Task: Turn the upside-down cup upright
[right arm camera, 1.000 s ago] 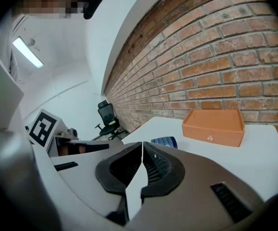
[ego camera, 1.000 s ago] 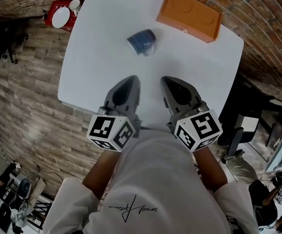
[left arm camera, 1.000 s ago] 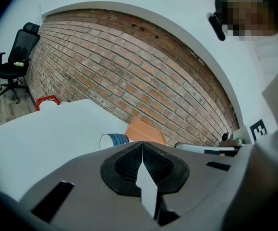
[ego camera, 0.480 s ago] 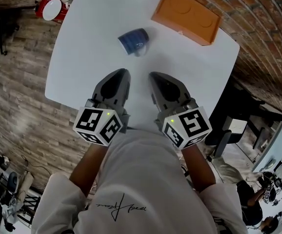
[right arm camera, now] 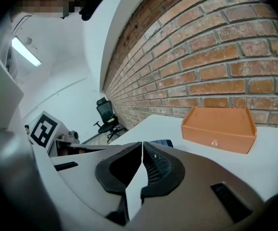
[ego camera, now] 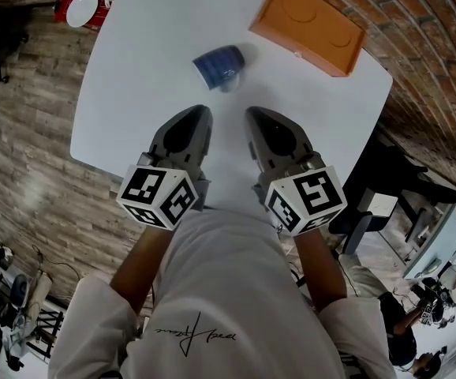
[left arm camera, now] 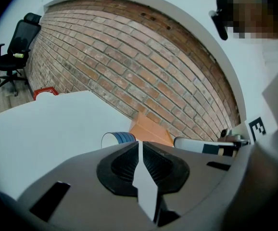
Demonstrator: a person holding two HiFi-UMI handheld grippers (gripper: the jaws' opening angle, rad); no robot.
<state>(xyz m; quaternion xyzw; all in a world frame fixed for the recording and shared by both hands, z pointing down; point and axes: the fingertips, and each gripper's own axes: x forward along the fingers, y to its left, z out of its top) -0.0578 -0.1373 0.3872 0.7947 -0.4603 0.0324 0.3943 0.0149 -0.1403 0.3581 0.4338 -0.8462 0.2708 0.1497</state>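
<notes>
A blue cup (ego camera: 217, 65) stands on the white table (ego camera: 141, 93), seemingly mouth down, with a pale handle on its near right side. My left gripper (ego camera: 199, 110) is shut, its tips just short of the cup and slightly to its left. The right gripper (ego camera: 253, 112) is shut too, a little to the cup's right. In the left gripper view the cup (left arm camera: 118, 139) peeks over my shut left gripper (left arm camera: 139, 143). Only the cup's blue edge (right arm camera: 162, 143) shows past my right gripper (right arm camera: 142, 144) in the right gripper view.
An orange box (ego camera: 308, 27) lies at the table's far right corner, beyond the cup, against a brick wall (right arm camera: 216, 57). A red crate with white dishes (ego camera: 87, 5) sits on the wooden floor at far left. An office chair (left arm camera: 15, 57) stands off the table.
Both grippers have moved forward over the table, so the gap to the cup is smaller. The cup has not moved. Both jaws stay shut.
</notes>
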